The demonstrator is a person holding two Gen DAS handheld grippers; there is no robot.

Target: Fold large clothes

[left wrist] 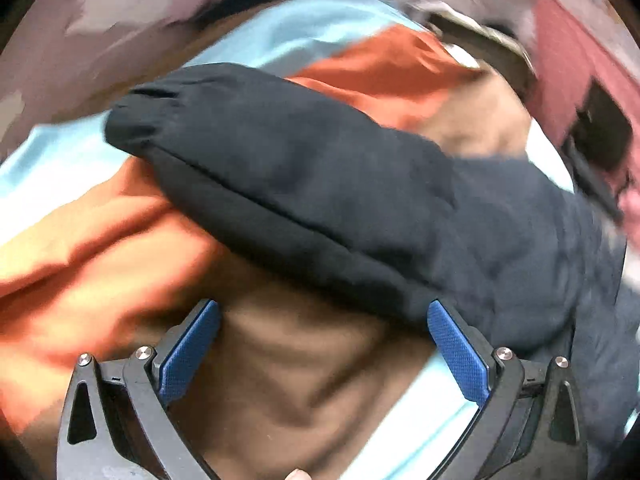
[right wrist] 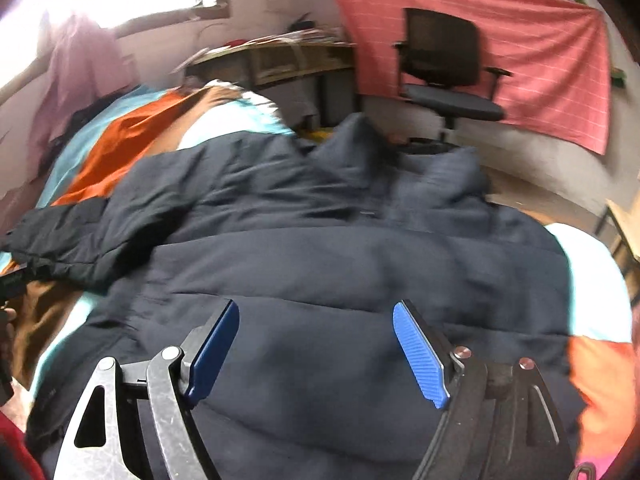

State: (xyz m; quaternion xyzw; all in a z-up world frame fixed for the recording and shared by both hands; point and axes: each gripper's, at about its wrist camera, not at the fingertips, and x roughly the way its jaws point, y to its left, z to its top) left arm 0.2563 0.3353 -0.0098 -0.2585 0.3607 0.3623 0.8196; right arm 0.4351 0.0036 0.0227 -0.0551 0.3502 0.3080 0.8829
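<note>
Motion blur smears the upper edge of the left wrist view, leaving the clutter (left wrist: 472,20) at upper right unreadable. The dark padded jacket (right wrist: 320,264) runs off the bottom of the right wrist frame and covers much of the striped bedcover (right wrist: 116,140). At far left, a dark object (right wrist: 12,280) is cut by the edge.

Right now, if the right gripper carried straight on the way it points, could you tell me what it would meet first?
Most likely the dark puffer jacket: the right gripper stands open and empty above its quilted body, which fills the view ahead. How far off is unclear.
</note>
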